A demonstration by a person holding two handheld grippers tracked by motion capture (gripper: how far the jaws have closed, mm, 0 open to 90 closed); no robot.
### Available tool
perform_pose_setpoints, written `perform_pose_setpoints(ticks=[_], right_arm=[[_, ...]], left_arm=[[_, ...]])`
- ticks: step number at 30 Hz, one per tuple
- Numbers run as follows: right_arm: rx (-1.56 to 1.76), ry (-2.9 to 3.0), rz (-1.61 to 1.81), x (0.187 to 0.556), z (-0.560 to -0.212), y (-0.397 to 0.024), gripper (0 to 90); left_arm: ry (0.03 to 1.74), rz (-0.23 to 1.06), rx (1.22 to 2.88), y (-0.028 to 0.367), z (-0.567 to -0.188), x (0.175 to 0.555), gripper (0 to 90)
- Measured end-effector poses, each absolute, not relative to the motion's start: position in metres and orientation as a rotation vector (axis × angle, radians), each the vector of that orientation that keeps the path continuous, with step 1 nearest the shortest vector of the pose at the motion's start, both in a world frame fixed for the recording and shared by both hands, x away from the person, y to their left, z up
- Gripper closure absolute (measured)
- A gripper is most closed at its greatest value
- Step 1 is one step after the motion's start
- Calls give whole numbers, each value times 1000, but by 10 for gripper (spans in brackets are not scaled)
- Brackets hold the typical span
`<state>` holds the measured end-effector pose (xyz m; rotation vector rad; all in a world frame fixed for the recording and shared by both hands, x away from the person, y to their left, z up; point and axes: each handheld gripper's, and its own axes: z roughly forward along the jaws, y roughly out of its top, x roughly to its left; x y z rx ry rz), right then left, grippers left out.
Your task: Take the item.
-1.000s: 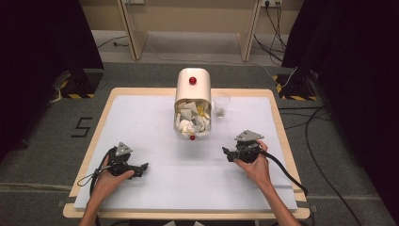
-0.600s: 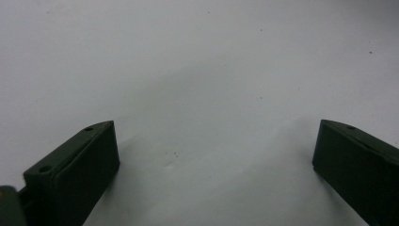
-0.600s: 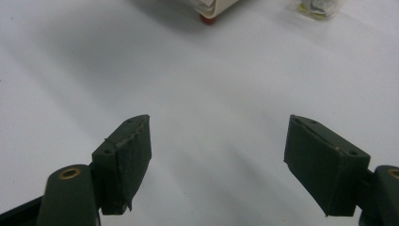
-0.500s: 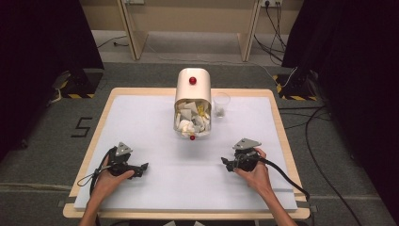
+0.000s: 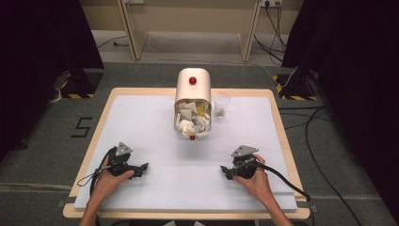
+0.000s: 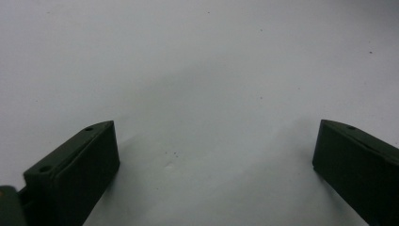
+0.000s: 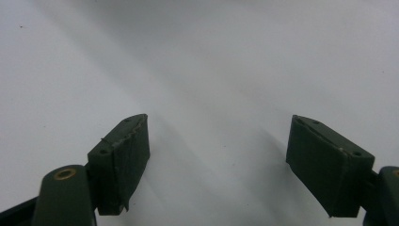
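High view shows our left gripper and right gripper resting on the tabletop, fingers wide, empty; we should approach the tipped bin at centre squarely.

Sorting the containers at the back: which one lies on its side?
The cream bin, tipped with its mouth toward the person and crumpled paper showing inside. The clear cup to its right stands upright.

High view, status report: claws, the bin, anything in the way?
Left claw and right claw open, empty, low over the mat. Bin on its side, paper scraps at its mouth, untouched. Clear cup beside it; path open.
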<state>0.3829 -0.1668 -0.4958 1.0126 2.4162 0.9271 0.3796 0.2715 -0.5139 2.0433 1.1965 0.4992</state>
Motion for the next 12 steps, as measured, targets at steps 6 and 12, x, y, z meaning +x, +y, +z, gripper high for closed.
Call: perform_pose_setpoints(ticks=[6,12], right_arm=[[1061,2396,1012,383,-501,-173,220],[1055,2382,1022,381,-503,-174,219]], left_arm=[[1196,500,2044,271,-514,380,0],[1197,500,2044,271,-514,380,0]])
